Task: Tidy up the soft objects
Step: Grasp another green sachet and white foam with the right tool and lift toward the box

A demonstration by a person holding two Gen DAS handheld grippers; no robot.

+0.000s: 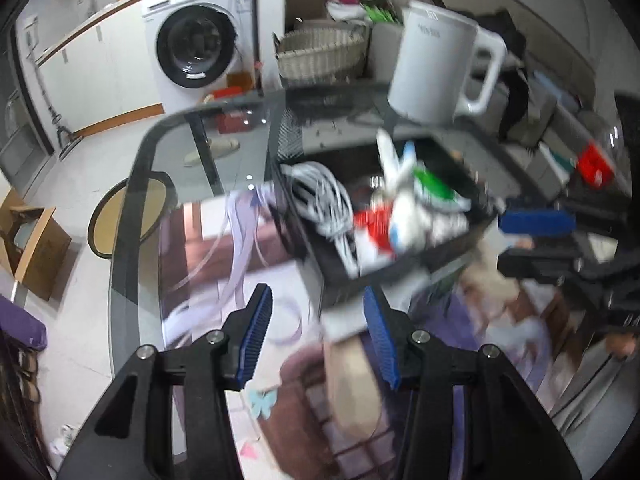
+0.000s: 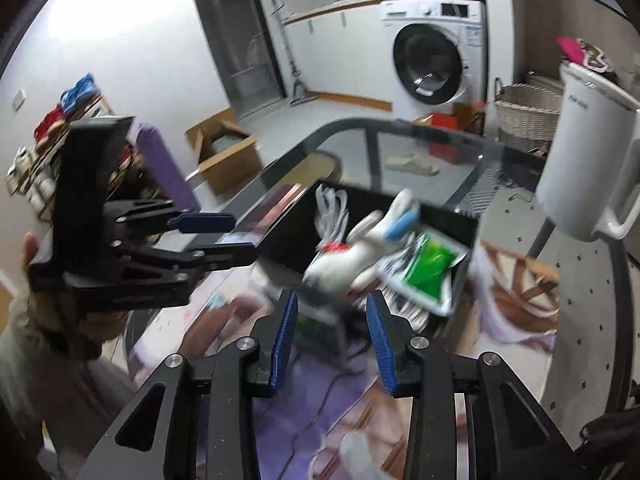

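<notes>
Glass table (image 1: 208, 152) with a rounded dark rim fills the near ground, a laundry corner behind it. Nearest, the left gripper (image 1: 320, 336) hangs spread wide, nothing between its blue pads, just short of the near wall of a black bin (image 1: 400, 264). The right gripper (image 2: 332, 340) is likewise released and empty, at the bin's near edge. Inside the bin lies a white plush rabbit (image 2: 360, 248), blurred, beside a coil of white cable (image 1: 324, 196) on the left and a green packet (image 2: 428, 268) on the right. Left of the bin the glass is bare out to its curved edge. A white kettle (image 1: 436, 64) stands just beyond the bin's far right corner. Farther off are a wicker basket (image 1: 320, 56) and a washer (image 1: 200, 40) against the wall.
</notes>
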